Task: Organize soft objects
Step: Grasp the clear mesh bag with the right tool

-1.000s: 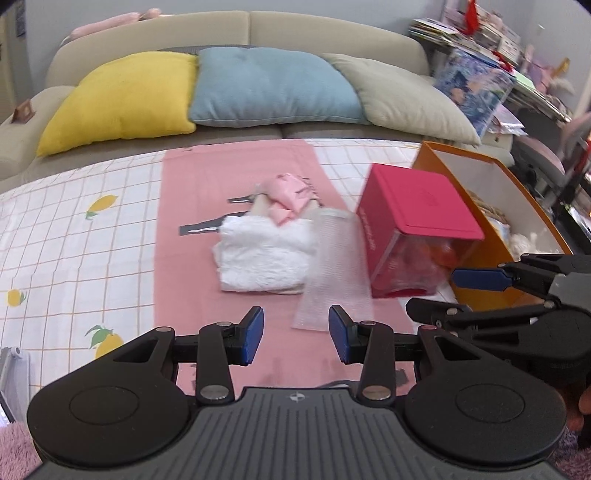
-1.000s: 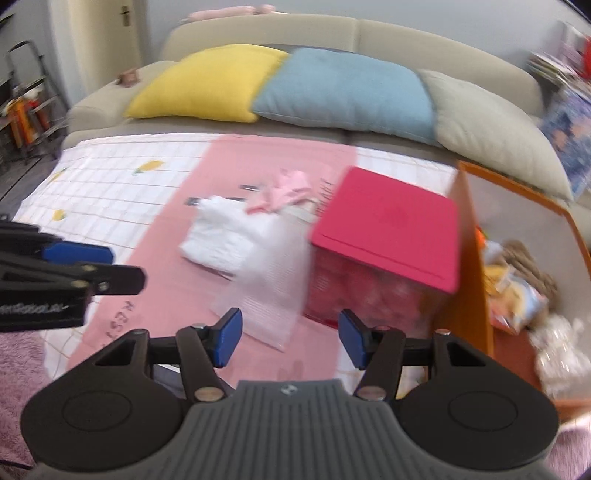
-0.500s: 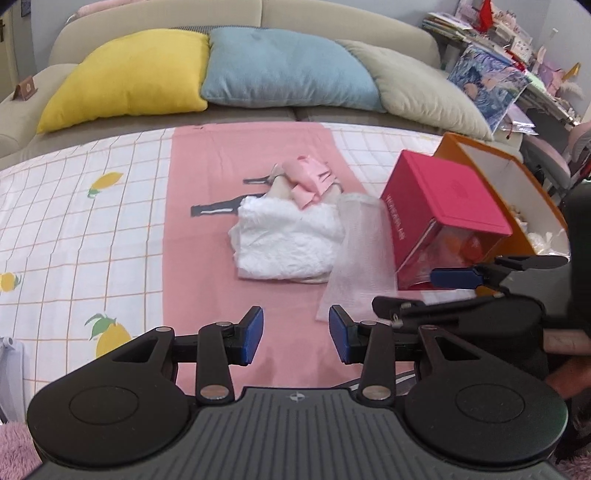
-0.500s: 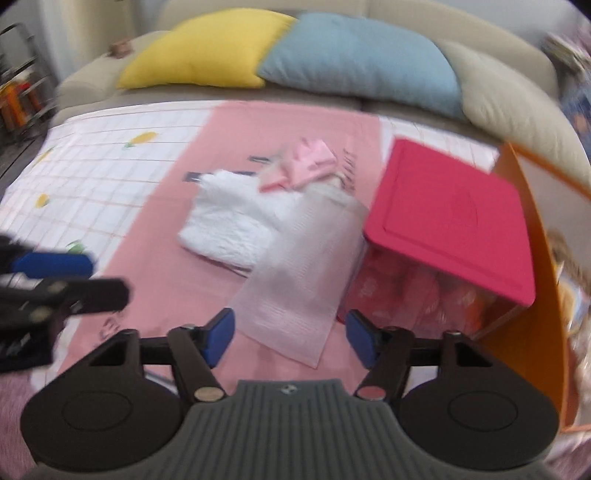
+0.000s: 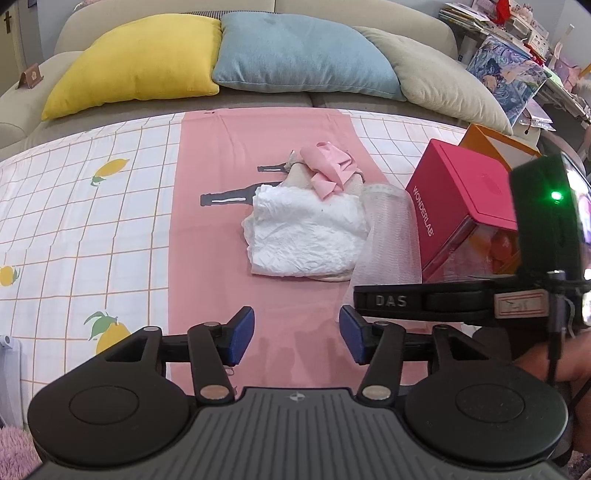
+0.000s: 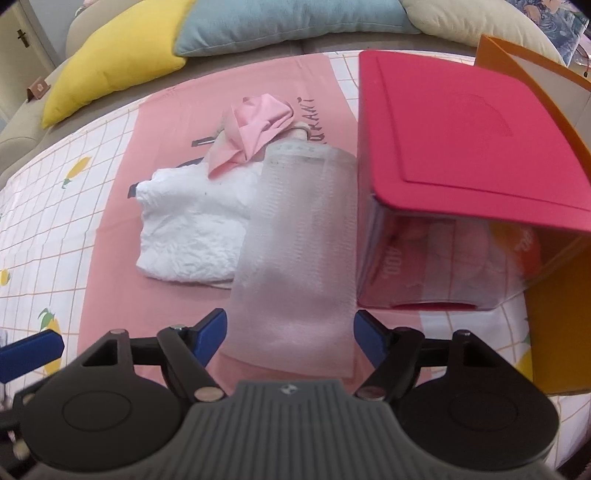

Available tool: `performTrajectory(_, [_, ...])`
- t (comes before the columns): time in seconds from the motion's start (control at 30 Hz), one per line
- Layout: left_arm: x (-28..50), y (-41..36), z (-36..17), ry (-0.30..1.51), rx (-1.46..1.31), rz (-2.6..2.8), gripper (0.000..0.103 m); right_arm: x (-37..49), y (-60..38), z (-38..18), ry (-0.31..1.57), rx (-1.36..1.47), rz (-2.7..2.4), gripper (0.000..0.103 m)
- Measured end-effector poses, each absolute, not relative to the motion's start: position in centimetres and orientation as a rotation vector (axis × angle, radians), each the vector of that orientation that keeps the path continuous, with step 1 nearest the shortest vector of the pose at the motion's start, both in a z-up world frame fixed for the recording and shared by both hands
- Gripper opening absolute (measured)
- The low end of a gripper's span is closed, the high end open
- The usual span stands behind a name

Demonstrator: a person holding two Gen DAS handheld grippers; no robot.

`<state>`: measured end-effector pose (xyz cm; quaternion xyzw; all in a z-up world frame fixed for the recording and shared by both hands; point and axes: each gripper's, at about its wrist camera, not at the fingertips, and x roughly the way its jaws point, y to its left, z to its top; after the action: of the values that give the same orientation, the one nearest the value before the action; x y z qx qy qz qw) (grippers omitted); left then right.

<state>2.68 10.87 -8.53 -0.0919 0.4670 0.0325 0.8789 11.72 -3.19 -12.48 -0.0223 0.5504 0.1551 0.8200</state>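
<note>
A crumpled white cloth (image 5: 308, 234) (image 6: 192, 225) lies on the pink mat (image 5: 221, 155). A pink cloth (image 5: 328, 168) (image 6: 258, 123) is bunched at its far edge. A translucent bubble-wrap sheet (image 5: 389, 236) (image 6: 299, 251) lies to the right of the white cloth, against a red-lidded box (image 5: 465, 206) (image 6: 458, 147). My left gripper (image 5: 297, 334) is open and empty, hovering above the mat's near end. My right gripper (image 6: 290, 336) is open, its fingers on either side of the bubble wrap's near end; it also shows in the left wrist view (image 5: 443, 299).
A sofa holds yellow (image 5: 136, 61), blue (image 5: 303, 55) and beige (image 5: 443, 81) pillows at the back. An orange box (image 6: 554, 310) stands right of the red-lidded box. A checked lemon-print sheet (image 5: 85, 221) covers the surface. Cluttered shelves (image 5: 517, 33) are far right.
My right gripper moved forward and down to the bubble wrap's near end. My left gripper also moved forward, towards the cloths. Both stayed open.
</note>
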Motion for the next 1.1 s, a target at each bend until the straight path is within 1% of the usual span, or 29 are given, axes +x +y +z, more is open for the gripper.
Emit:
performTrajectory(0.07, [2.8,10.9,-8.7,0.981,-0.19,0.067,0.064,11.9,-2.8,-12.8,1.179,-0.058,0.323,0.068])
performTrajectory(0.1, [2.8,11.0,-8.7,0.984,-0.189,0.066,0.064,11.9,-2.7,-13.0,1.183,-0.06,0.325,0.064])
performTrajectory(0.17, [2.8,11.0,-8.8,0.989,-0.19,0.067,0.064,11.9,-2.6,-13.3,1.193,-0.063,0.331,0.06])
performTrajectory(0.23, [2.9,11.1,-8.9,0.994,-0.193,0.067,0.064,11.9,-2.6,-13.5,1.195,-0.069,0.334,0.049])
performTrajectory(0.27, [2.9,11.1,-9.0,0.995,-0.195,0.065,0.064,11.9,-2.6,-13.5,1.188,-0.081,0.334,0.045])
performTrajectory(0.3, [2.9,11.1,-9.0,0.996,-0.196,0.063,0.064,11.8,-2.5,-13.5,1.182,-0.099,0.338,0.037])
performTrajectory(0.33, [2.9,11.0,-9.0,0.997,-0.195,0.061,0.064,11.7,-2.4,-13.5,1.179,-0.116,0.345,0.024])
performTrajectory(0.37, [3.0,10.9,-9.0,0.996,-0.195,0.057,0.064,11.7,-2.5,-13.5,1.179,-0.123,0.353,0.017])
performTrajectory(0.4, [3.0,10.8,-9.0,0.996,-0.193,0.053,0.064,11.7,-2.5,-13.5,1.183,-0.123,0.361,0.007])
performTrajectory(0.43, [3.0,10.7,-9.0,0.995,-0.192,0.05,0.064,11.7,-2.6,-13.5,1.186,-0.122,0.367,0.001])
performTrajectory(0.47, [3.0,10.6,-8.9,0.994,-0.189,0.046,0.064,11.7,-2.7,-13.5,1.189,-0.122,0.379,0.0])
performTrajectory(0.6, [2.8,10.4,-8.5,0.975,-0.18,0.033,0.064,11.4,-3.3,-13.0,1.183,-0.134,0.422,0.0])
performTrajectory(0.63, [2.7,10.4,-8.3,0.963,-0.179,0.02,0.062,11.1,-3.4,-12.5,1.167,-0.149,0.438,0.0])
performTrajectory(0.67, [2.6,10.4,-8.0,0.946,-0.181,0.002,0.059,10.9,-3.4,-11.9,1.151,-0.164,0.456,0.0])
performTrajectory(0.93, [3.5,10.8,-4.6,0.844,-0.15,-0.05,0.059,10.2,-4.0,-6.2,1.035,-0.171,0.593,0.0])
performTrajectory(1.1, [6.0,10.9,-2.8,0.796,-0.137,-0.062,0.059,11.4,-4.0,-3.0,0.924,-0.195,0.623,0.0])
